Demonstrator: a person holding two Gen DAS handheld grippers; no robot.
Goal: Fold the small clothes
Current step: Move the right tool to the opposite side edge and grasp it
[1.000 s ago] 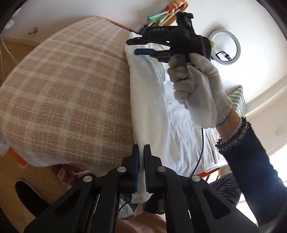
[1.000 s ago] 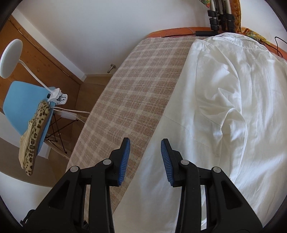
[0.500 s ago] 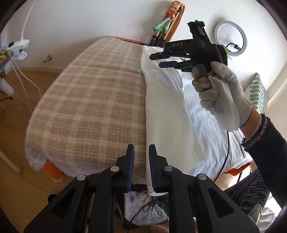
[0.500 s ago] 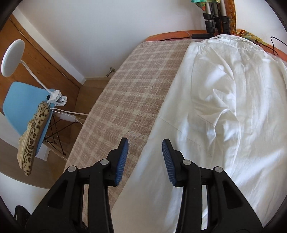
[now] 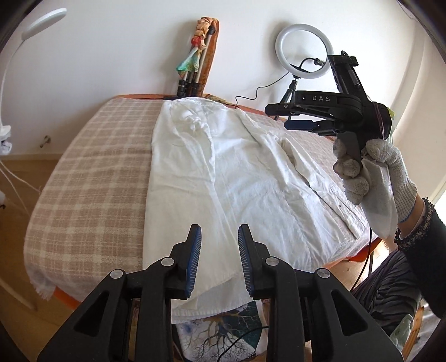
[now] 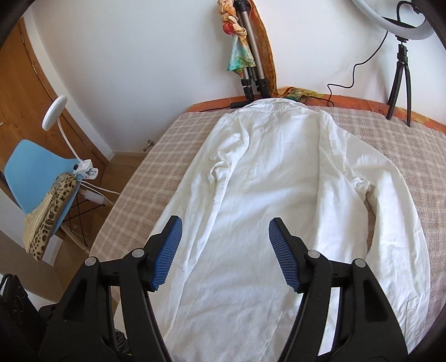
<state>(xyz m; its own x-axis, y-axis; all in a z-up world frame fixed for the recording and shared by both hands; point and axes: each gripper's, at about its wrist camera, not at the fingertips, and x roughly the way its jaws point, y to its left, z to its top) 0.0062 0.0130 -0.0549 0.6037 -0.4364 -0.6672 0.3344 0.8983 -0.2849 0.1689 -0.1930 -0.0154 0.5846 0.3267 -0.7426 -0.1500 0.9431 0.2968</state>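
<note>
L wrist cam sits above the near edge of the bed (image 5: 92,178), looking fwd/down along its jaws toward the far wall. R wrist cam: higher, more centered, same heading. Both share white shirt (image 5: 223,172) (image 6: 278,181), ring light (image 5: 303,50) (image 6: 390,25) & tripod legs (image 5: 189,80) (image 6: 253,78).

Both tools are matte black plastic with ribbed blue pads on the inner faces of their fingers and round silver screw heads at the joints. The left tool (image 5: 218,260) fills its own view's lower edge. The right tool (image 5: 290,117) carries white "DAS" lettering. The right hand (image 5: 370,170) wears a greyish-white knit glove, above a dark, beaded-cuff sleeve.
</note>
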